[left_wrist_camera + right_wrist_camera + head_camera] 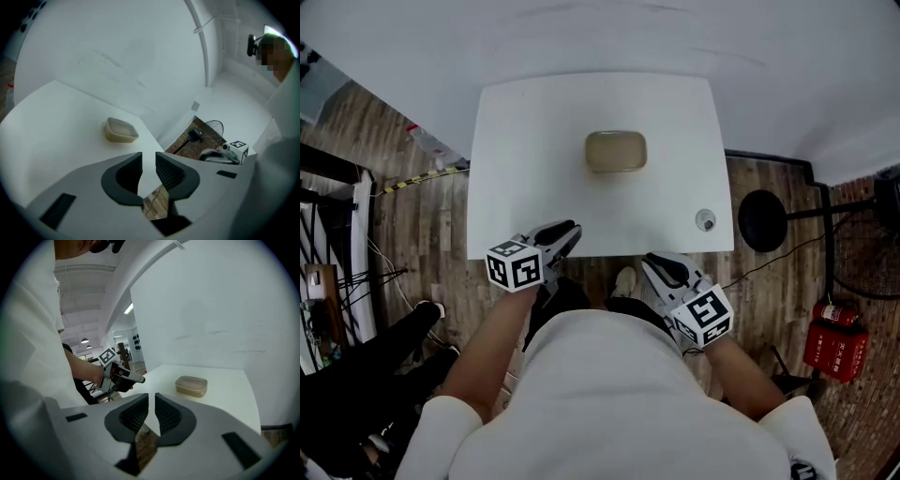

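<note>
No readable text, label, brand or number is shown; only square black-and-white marker patterns are seen.

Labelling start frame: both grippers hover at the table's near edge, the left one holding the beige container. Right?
No: the left gripper holds nothing. The left gripper view shows its fingers empty and the beige container lying apart, further out on the table. The rest is correct.

A: Where is the head view looking from?
B: It's looking steeply down on the desk (516, 141). Both gripper views are sitting low by its near edge, facing across, sharing the tan container (121, 130).
</note>
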`<action>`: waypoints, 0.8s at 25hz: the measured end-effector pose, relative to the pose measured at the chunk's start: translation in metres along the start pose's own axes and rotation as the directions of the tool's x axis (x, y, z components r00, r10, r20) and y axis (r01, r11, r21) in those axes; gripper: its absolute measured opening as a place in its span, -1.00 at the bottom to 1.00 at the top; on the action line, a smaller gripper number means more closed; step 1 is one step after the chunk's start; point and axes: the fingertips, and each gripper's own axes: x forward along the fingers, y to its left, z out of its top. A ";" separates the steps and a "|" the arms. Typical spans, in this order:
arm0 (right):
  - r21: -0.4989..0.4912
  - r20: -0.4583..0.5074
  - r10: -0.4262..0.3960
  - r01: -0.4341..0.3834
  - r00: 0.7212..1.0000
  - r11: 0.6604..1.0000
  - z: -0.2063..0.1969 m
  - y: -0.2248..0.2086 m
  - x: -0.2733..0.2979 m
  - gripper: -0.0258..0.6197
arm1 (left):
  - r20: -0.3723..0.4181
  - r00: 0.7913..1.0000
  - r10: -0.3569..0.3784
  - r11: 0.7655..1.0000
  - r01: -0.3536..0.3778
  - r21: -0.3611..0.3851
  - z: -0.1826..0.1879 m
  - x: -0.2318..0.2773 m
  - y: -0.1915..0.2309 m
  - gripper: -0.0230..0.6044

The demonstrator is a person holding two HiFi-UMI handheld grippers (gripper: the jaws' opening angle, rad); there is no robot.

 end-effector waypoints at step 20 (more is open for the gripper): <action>0.200 -0.076 -0.344 0.352 0.936 0.914 0.008 -0.037 0.002 -0.77 | -0.006 0.988 -0.154 0.880 0.135 -0.455 0.051 0.129 0.144 -0.44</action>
